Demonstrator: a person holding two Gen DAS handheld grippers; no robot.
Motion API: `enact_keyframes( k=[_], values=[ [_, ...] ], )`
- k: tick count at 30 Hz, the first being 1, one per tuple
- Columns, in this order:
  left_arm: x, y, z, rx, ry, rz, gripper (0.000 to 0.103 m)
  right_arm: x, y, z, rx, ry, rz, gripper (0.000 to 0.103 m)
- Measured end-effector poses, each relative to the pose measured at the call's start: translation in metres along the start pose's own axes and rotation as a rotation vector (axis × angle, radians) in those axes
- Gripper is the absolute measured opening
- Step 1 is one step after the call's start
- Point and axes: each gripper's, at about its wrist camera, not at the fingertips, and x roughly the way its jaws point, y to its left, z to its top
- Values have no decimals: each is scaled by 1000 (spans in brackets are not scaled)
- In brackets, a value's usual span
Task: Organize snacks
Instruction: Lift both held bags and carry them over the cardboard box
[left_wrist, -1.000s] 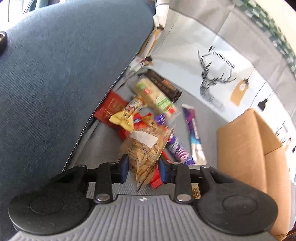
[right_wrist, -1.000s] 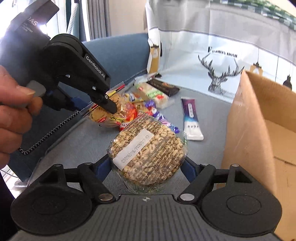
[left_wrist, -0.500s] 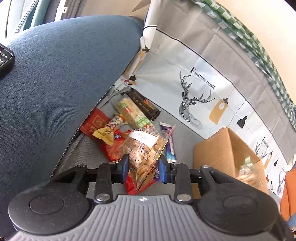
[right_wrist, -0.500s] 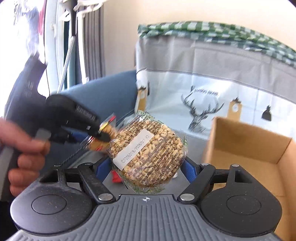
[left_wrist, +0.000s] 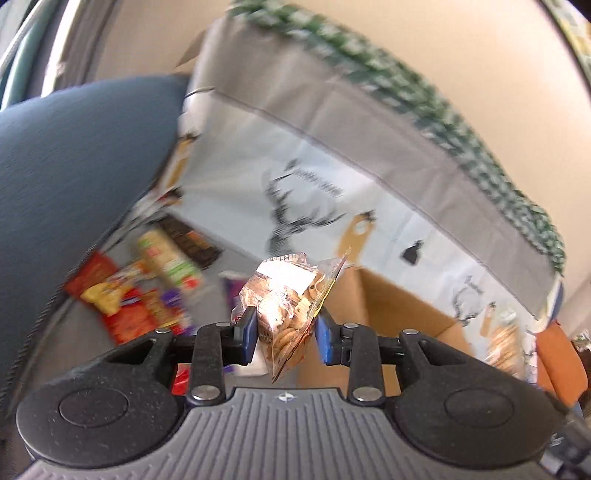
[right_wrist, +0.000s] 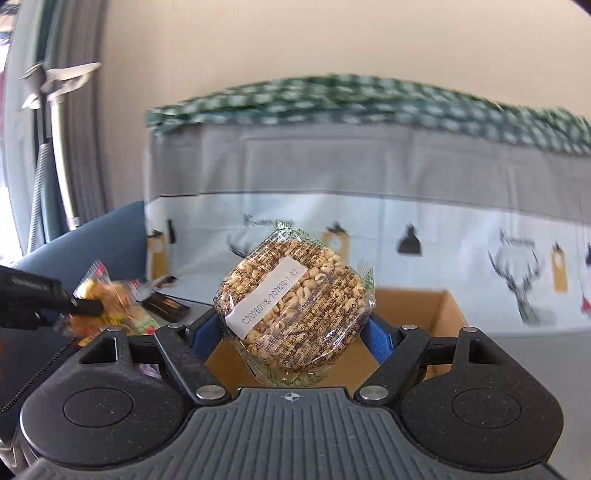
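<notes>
Right claw (right_wrist: 293, 330): clamped on round puffed-grain cake (right_wrist: 295, 306), lower centre; open cardboard box (right_wrist: 413, 325) directly behind, nearer this hand. Left claw (left_wrist: 284, 334): clamped on cookie bag (left_wrist: 288, 317); box (left_wrist: 391, 314) centre right. Remaining snacks (left_wrist: 140, 291) centre left.

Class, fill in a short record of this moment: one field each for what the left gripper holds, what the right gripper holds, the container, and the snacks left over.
left gripper: shut on a clear bag of small biscuits
right gripper: shut on a round puffed-grain cake in clear wrap
container: open brown cardboard box, beyond both grippers
left over: blurred pile of colourful snack packets on the grey seat
</notes>
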Motion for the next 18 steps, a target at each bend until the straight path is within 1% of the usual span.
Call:
enact_keyframes(
  k=[2,4,7,13,18],
  values=[
    [0,-17,-4,25,-31,-37,36,0,-14,-9,1,35,-27,80],
    [2,-32,-8,33,-50,-71,36,-1,-24,-13,-7,37,-50,80],
    [8,-52,-18,34,-58,-113,36,-4,-31,-19,-14,40,-66,80],
    [20,-87,-40,83,-30,-192,36,-6,-45,-29,-59,61,-103,80],
    [31,-98,-52,110,1,-222,36,-8,-54,-34,-65,71,-124,81]
  ],
)
